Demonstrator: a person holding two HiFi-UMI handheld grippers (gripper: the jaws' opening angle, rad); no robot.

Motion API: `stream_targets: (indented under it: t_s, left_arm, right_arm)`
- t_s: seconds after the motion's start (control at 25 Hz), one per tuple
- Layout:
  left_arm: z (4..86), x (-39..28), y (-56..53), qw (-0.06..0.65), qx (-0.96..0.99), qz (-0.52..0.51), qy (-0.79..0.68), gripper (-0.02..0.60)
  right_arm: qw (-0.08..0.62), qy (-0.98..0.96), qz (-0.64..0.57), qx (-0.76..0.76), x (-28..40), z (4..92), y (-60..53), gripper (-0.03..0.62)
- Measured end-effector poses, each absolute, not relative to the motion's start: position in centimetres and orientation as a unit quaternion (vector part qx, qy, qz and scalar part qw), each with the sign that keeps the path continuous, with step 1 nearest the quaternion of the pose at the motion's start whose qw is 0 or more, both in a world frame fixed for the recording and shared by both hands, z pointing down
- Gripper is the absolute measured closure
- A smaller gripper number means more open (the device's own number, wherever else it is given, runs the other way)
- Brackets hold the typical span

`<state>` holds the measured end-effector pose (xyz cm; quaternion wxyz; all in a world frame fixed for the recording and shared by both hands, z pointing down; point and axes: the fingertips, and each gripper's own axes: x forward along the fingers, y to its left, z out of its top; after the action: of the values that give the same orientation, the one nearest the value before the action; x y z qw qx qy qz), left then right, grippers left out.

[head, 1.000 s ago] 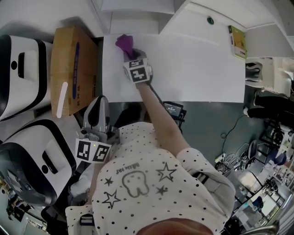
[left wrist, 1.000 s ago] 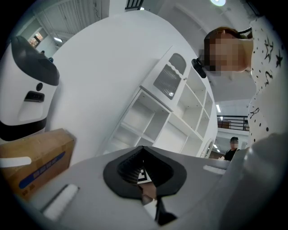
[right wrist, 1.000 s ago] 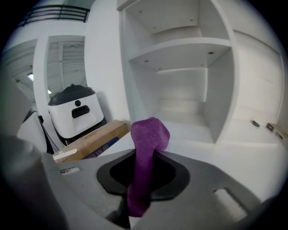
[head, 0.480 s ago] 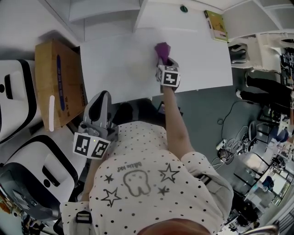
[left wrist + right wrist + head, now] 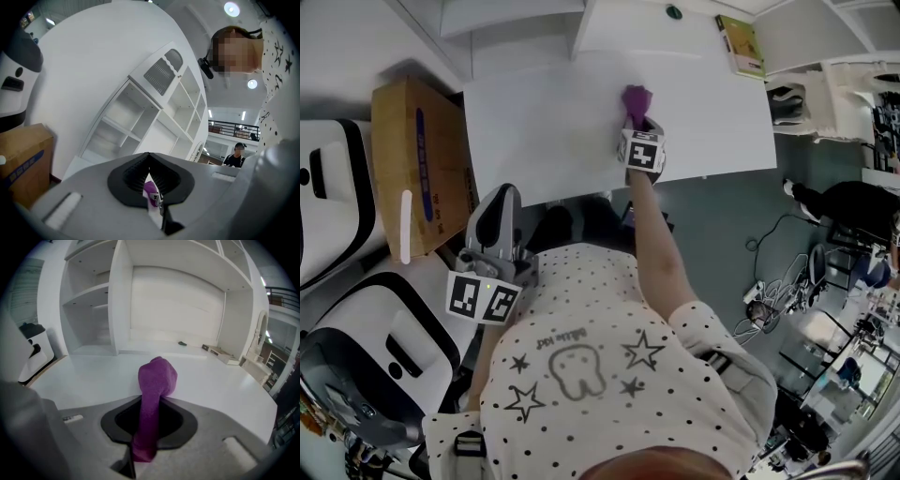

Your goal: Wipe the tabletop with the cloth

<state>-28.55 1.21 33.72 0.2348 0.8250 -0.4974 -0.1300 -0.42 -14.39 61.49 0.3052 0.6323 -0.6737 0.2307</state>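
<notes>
A purple cloth (image 5: 636, 101) lies bunched on the white tabletop (image 5: 534, 131), near the middle of its width. My right gripper (image 5: 639, 122) is shut on the cloth's near end and holds it down on the table. In the right gripper view the cloth (image 5: 157, 380) runs up out of the jaws of the right gripper (image 5: 150, 416) and folds over onto the tabletop (image 5: 84, 376). My left gripper (image 5: 504, 202) hangs off the table by the person's body with nothing in it. In its own view the left gripper (image 5: 150, 171) shows only a thin slit between its jaws.
A cardboard box (image 5: 417, 164) stands against the table's left edge, with white machines (image 5: 337, 197) beyond it. A booklet (image 5: 739, 47) and a small dark object (image 5: 674, 13) lie at the back by the white shelf unit (image 5: 117, 301). Cables cover the floor on the right.
My right gripper has swept the cloth from the table's far left corner rightward to about mid-table. Over the last half second it barely moved. The left gripper stayed put.
</notes>
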Motion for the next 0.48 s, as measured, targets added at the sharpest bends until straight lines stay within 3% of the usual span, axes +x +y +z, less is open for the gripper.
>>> stream_targets:
  t_s: [0.48]
  left_arm:
    - [33.7, -29.9, 2.3, 0.234, 0.814, -0.14, -0.512, 0.591]
  right_arm:
    - [0.306, -0.697, 0.223, 0.609, -5.8, 61.0, -13.3, 0.528]
